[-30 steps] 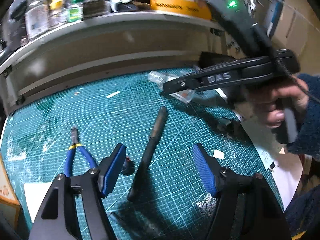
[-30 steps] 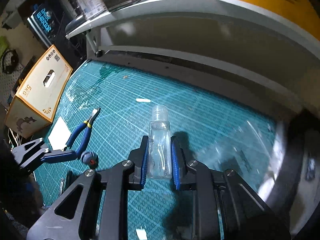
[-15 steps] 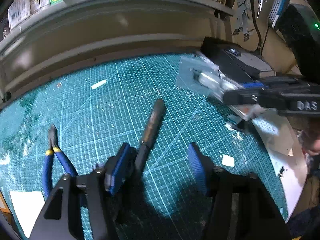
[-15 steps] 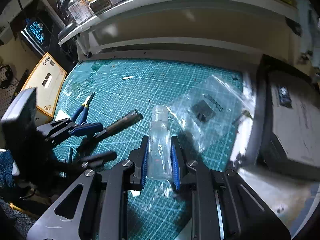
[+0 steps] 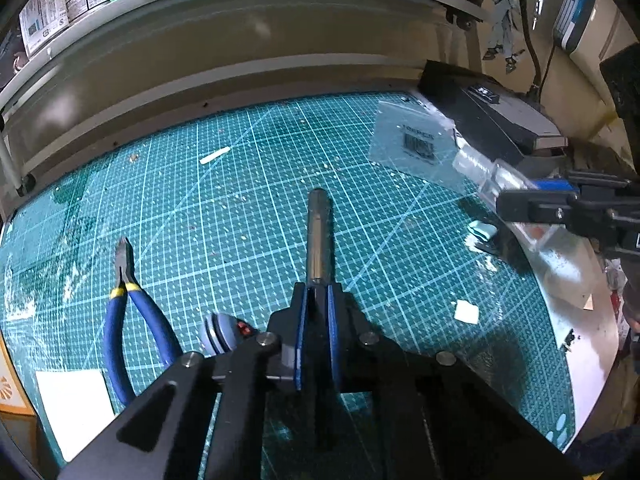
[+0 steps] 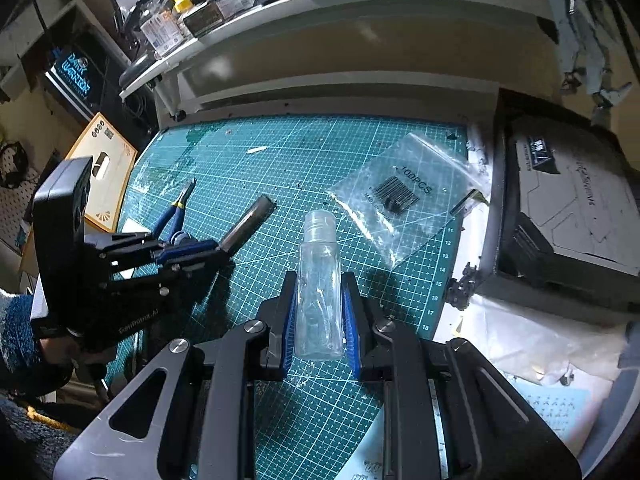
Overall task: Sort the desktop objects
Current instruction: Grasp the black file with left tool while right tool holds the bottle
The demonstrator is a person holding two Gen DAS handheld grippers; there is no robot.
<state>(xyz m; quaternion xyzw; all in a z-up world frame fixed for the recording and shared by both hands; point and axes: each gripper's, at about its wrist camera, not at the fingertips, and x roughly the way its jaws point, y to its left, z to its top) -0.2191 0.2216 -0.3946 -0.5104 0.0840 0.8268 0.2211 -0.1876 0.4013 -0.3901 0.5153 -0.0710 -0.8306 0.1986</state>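
Your left hand-held gripper [image 5: 317,320] has just been closing and now clenches the near end of the dark cylindrical metal tool [image 5: 319,236], which lies on the teal gridded cutting mat [image 5: 248,208] covering the counter. Your right hand-held gripper [image 6: 319,312] grasps the clear plastic bottle [image 6: 319,280] by its flat sides, cap pointing away, above the mat. The blue-handled pliers [image 5: 132,312] lie to the left of the tool. A clear zip bag [image 6: 408,196] rests near the mat's right edge.

On the cutting mat [image 5: 240,200], pliers [image 5: 132,312] lie left of the rod [image 5: 319,236].
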